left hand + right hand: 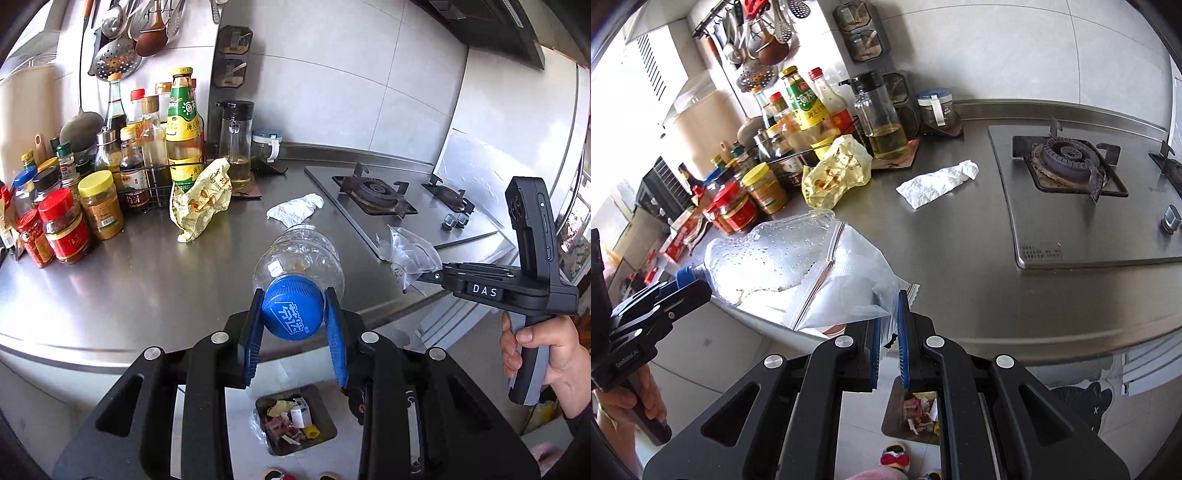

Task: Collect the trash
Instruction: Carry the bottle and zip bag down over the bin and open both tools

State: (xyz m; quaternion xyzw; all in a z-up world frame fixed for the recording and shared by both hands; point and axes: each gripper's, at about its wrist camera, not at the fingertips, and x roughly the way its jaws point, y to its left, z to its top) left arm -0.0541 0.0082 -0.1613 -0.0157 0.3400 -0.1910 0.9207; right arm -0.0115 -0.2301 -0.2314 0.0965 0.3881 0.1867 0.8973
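While the left claw (293, 314) pinches the plastic bottle (299, 254) by its cap, the right claw (888, 332) pinches a clear bag (849, 288).

1. the counter (129, 280) is brushed steel, smooth, with a soft sheen.
2. the bottle (299, 254) is clear thin plastic, crumpled; its blue cap (291, 308) is ridged, matt plastic.
3. the zip bag (849, 280) is glossy, see-through plastic film.
4. the tissue (936, 182) is white paper, creased and matt.
5. the yellow wrapper (201, 197) is shiny, wrinkled film.
6. the hob plate (1067, 206) is smooth steel; its burner grate (1071, 162) is dark, rough metal.
7. the wall tiles (332, 81) are pale and glossy.
8. the left gripper (295, 332) has matt black plastic arms and ribbed blue pads (334, 332).
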